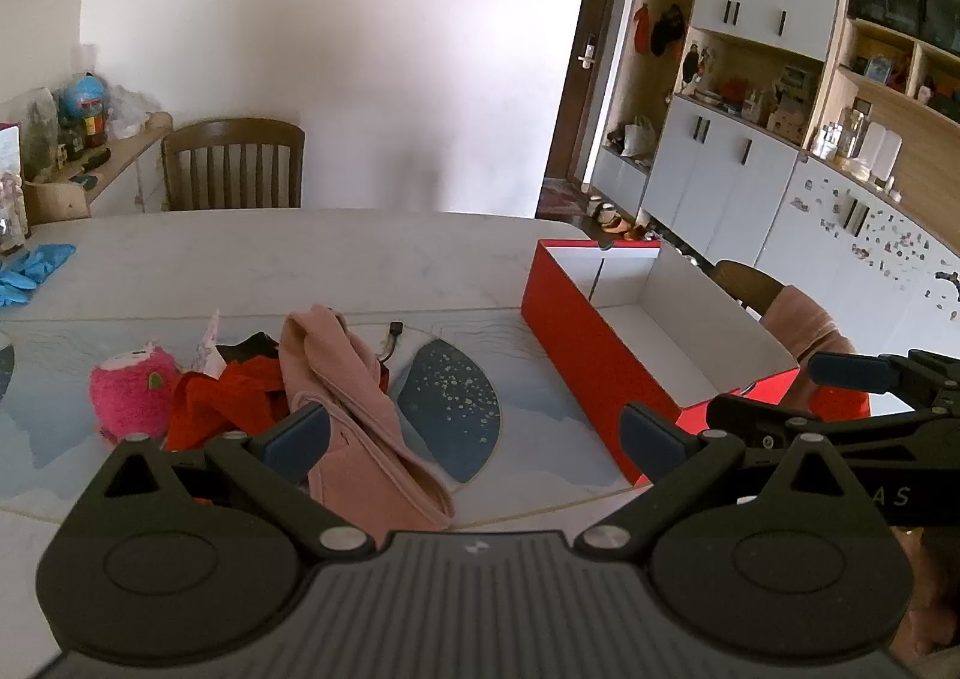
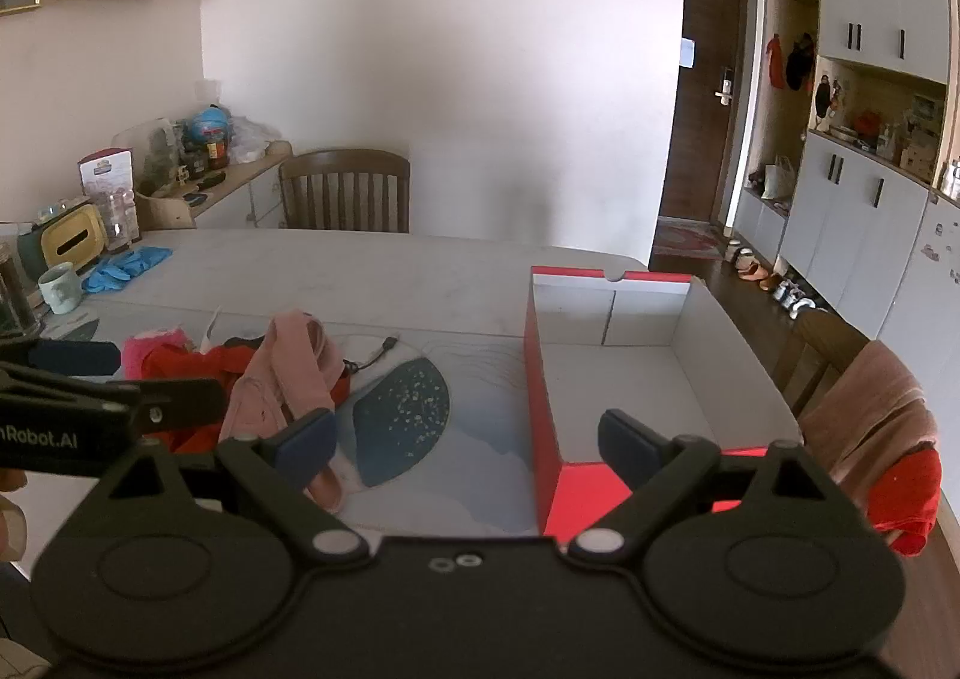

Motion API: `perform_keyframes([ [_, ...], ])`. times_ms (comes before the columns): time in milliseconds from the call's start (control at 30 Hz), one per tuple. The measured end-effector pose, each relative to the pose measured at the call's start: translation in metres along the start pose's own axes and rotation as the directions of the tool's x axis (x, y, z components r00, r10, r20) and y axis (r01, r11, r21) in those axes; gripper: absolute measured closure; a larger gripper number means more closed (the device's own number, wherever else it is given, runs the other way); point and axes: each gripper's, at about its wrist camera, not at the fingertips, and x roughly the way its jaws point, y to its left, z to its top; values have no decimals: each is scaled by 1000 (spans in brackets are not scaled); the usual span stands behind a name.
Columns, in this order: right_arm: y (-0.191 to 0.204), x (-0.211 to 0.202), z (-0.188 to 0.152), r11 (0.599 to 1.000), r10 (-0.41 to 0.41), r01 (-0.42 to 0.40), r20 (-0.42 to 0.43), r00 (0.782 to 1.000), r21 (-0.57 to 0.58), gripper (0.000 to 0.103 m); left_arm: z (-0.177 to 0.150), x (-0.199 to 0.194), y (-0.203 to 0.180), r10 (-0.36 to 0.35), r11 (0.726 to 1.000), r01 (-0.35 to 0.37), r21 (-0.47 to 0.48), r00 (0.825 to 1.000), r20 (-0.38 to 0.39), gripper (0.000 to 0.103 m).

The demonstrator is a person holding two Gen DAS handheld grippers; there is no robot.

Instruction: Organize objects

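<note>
Left wrist view: the left gripper (image 1: 474, 436) fills the bottom of the frame, its two blue-padded fingers spread wide apart and holding nothing. Its left fingertip sits in front of a pile of clothes at lower centre-left; whether it touches the cloth cannot be told. The pile lies on a pale table (image 1: 300, 253) and is made up of a pink garment (image 1: 354, 409) draped over a red garment (image 1: 228, 403), with a fuzzy pink plush toy (image 1: 129, 391) just beside them on the left. A thin black cable (image 1: 391, 340) lies just behind the pile. At right of centre stands an open red box (image 1: 576, 343) with a white inside. The right gripper (image 1: 750, 394) enters from the right edge, in front of the box's near corner, fingers also apart. Blue gloves (image 1: 33, 268) lie at the far left.

Right wrist view: the right gripper (image 2: 465, 442) spans the bottom, fingers spread wide and holding nothing, with the right fingertip in front of the box's (image 2: 543, 379) near wall. The pink garment (image 2: 288, 379) and red garment (image 2: 180, 367) lie at centre-left, well apart from the box. The left gripper's arm crosses the left edge. A cloth hangs over a chair (image 2: 822, 349) at far right.
</note>
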Motion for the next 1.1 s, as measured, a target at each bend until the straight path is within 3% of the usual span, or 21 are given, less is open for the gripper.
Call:
perform_keyframes([
  [467, 14, 14, 10, 997, -41, 41, -6, 999, 59, 9, 13, 17, 30, -17, 999, 18, 35, 999, -38, 0],
  [700, 7, 21, 14, 995, -64, 65, -10, 998, 72, 9, 19, 37, 45, -17, 1000, 17, 1, 997, -74, 0],
  [933, -32, 44, 22, 993, -77, 80, -44, 996, 81, 9, 20, 67, 50, 58, 997, -62, -38, 994, -94, 0],
  [1100, -72, 63, 30, 992, -107, 110, -57, 993, 58, 9, 23, 84, 59, 180, 982, -184, -42, 981, -78, 0],
])
